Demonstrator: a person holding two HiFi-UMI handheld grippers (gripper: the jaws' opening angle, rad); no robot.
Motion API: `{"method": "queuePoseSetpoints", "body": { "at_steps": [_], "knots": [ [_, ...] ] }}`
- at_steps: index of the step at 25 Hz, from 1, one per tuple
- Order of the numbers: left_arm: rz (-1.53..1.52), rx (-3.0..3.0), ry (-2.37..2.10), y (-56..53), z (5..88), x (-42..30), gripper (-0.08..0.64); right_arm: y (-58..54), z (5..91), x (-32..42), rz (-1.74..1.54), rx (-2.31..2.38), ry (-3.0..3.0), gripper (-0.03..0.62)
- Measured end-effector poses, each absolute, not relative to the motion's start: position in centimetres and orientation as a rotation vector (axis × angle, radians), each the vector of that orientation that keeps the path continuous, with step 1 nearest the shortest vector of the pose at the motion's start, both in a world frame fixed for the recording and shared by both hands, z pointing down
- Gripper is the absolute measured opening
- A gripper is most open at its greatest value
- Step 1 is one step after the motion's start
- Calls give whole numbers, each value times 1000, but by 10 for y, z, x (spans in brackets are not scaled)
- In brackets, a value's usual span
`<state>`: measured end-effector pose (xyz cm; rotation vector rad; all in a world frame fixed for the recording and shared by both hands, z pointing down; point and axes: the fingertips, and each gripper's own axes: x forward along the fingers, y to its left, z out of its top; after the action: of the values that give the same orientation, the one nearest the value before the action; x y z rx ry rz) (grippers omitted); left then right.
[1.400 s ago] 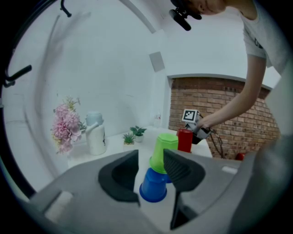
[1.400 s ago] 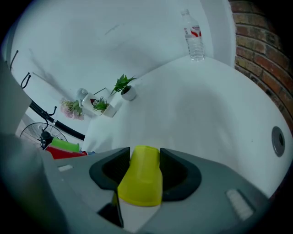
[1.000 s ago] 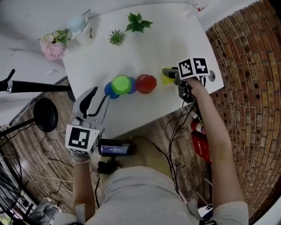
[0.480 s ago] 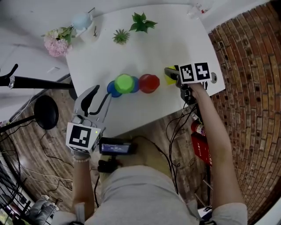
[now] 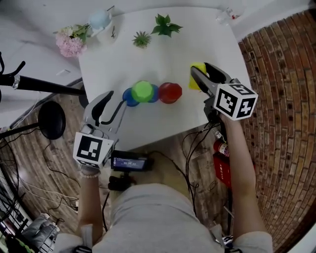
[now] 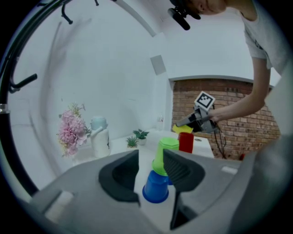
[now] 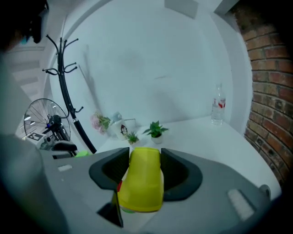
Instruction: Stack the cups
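My right gripper [image 5: 203, 78] is shut on a yellow cup [image 5: 197, 82], held above the table's right part; in the right gripper view the yellow cup [image 7: 142, 185] fills the gap between the jaws. A red cup [image 5: 170, 92] stands upside down on the white table [image 5: 148, 62]. Left of it a green cup [image 5: 142, 91] sits on a blue cup [image 5: 129, 97], and a second blue cup [image 5: 154, 94] peeks out beside it. My left gripper [image 5: 111, 105] hangs open at the table's near edge with nothing between its pads, facing the green cup [image 6: 164, 154] and the blue cup [image 6: 155, 187].
At the table's far side stand pink flowers [image 5: 70, 43], a pale blue jug [image 5: 98, 21], two small potted plants [image 5: 142, 38] [image 5: 166, 24] and a bottle [image 5: 224, 15]. A black stool [image 5: 52, 126] and a stand are to the left, with cables on the floor.
My right gripper has risen from the table with the yellow cup in it and rolled over. The left gripper and the other cups have stayed put.
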<state>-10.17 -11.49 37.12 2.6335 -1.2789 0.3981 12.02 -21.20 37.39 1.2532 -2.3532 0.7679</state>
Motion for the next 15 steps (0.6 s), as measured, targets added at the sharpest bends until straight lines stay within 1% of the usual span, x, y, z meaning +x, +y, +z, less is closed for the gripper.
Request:
{"method": "queuePoseSetpoints", "body": {
  "at_steps": [8, 15],
  "knots": [
    [385, 2642, -1312, -115, 369, -105, 157, -202, 296, 81, 567, 1264, -2669, 215],
    [400, 2620, -1311, -109, 363, -106, 158, -187, 271, 42, 487, 1114, -2831, 215]
  ]
}}
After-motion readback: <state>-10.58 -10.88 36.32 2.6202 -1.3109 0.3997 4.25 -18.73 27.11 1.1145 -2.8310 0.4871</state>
